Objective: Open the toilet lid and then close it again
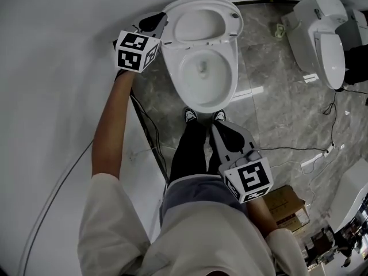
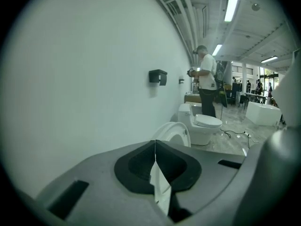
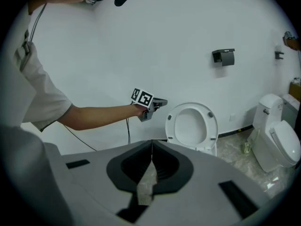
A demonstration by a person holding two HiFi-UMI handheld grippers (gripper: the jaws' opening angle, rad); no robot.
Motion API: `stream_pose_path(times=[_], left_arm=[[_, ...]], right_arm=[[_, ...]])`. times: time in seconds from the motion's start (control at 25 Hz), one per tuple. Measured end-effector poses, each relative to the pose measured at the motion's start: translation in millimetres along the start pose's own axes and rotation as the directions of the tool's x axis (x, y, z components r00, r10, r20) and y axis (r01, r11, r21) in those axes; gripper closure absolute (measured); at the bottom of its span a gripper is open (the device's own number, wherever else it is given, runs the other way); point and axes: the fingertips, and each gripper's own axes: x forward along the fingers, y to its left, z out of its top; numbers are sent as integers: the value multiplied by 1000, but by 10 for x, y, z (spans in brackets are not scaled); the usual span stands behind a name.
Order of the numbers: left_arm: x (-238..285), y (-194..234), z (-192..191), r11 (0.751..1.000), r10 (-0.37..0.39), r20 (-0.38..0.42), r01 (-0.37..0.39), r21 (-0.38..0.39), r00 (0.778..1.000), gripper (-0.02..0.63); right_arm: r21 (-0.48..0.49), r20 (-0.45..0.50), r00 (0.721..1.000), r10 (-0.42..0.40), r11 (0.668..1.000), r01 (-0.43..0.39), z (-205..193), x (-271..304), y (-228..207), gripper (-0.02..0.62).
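Note:
The white toilet stands against the wall with its lid raised upright above the open bowl. My left gripper is shut with nothing in it, its tips just left of the raised lid's edge; whether they touch it I cannot tell. In the left gripper view its jaws meet, and the lid's rim shows just beyond them. My right gripper hangs low in front of the bowl, beside my legs. Its jaws are shut and empty, facing the lid and the left gripper.
A second white toilet stands to the right, with cables on the marble floor and a cardboard box nearer me. A dark paper holder hangs on the white wall. Another person stands behind the far toilet.

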Motion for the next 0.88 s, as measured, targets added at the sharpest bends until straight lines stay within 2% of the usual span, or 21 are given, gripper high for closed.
stream_pose_path(times=[0.2,0.36,0.44,0.52,0.68,0.88], left_arm=[[255,134,-34,1000,-25,-27,25,-4,999,598],[424,141,-116,997,-65,-66,67,32,996,594],[485,141,-134,994,-88,-82,93,52,993,515],[541,157,-165,990,-109,-106,117,76,988,495],[696,188,-256,979,-163,-162,180,99,973,456],[812,152,-294,952,-282,-192,299,62,940,451]], right_arm=[[29,6,1000,-19,999,19,76,129,43,584],[65,-25,999,-44,997,45,-74,170,24,584],[70,-47,998,-51,996,55,-131,178,13,584],[75,-55,997,-60,995,65,-160,185,17,585],[79,-60,996,-72,994,76,-175,225,14,584],[86,-71,995,-72,993,78,-209,271,22,584]])
